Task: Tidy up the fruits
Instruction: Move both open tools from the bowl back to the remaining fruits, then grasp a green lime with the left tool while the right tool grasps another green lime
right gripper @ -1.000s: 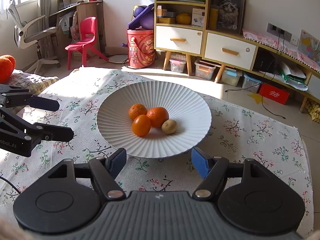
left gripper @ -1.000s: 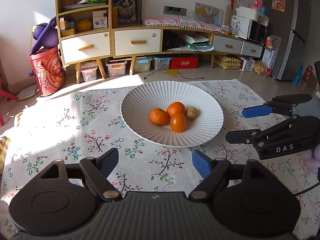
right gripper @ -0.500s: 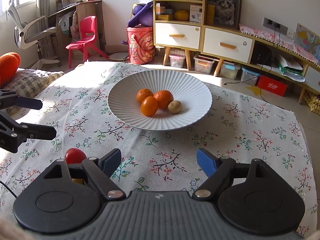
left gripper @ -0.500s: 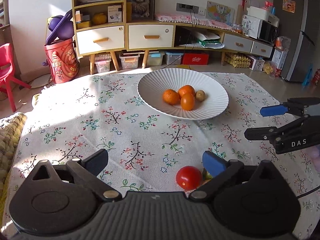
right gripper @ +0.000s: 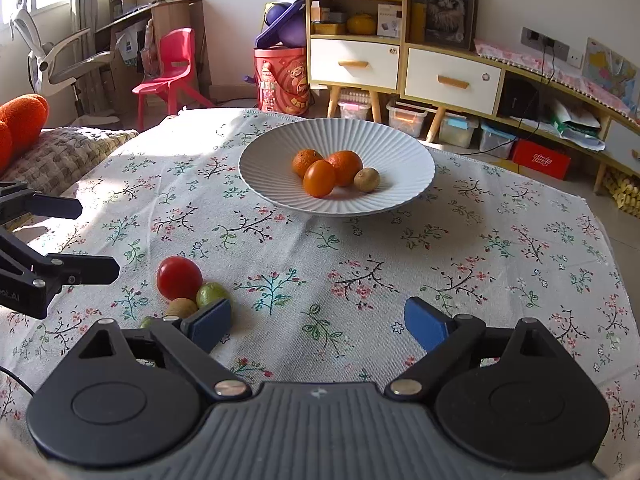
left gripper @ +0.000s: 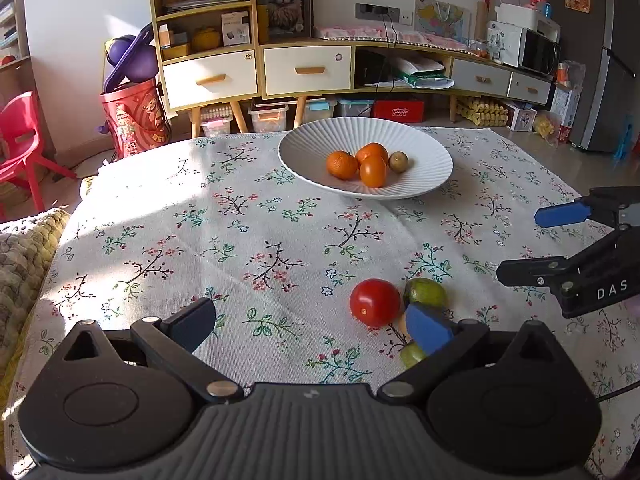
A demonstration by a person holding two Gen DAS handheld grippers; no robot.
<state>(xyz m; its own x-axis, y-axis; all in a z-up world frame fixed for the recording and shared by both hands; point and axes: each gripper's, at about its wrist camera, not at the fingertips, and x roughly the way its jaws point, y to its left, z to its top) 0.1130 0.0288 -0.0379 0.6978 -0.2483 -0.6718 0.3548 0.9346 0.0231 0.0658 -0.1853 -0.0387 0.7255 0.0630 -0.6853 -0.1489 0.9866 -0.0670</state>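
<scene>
On the floral-clothed tabletop (left gripper: 168, 236), the white plate (left gripper: 312, 148) holds four fruits, both the left hand-held gripper (left gripper: 308, 326) and right hand-held gripper (right gripper: 320, 320) released and empty, the red tomato (left gripper: 374, 302) lying loose beside small green fruits (right gripper: 210, 294).

Red chair (right gripper: 172, 64), floral tablecloth (left gripper: 248, 240), cat picture (left gripper: 283, 2).

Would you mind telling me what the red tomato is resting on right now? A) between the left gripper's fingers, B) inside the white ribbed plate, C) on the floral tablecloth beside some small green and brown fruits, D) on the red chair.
C: the red tomato lies on the floral tablecloth beside small green and brown fruits, apart from the white plate, and neither open gripper holds it.
</scene>
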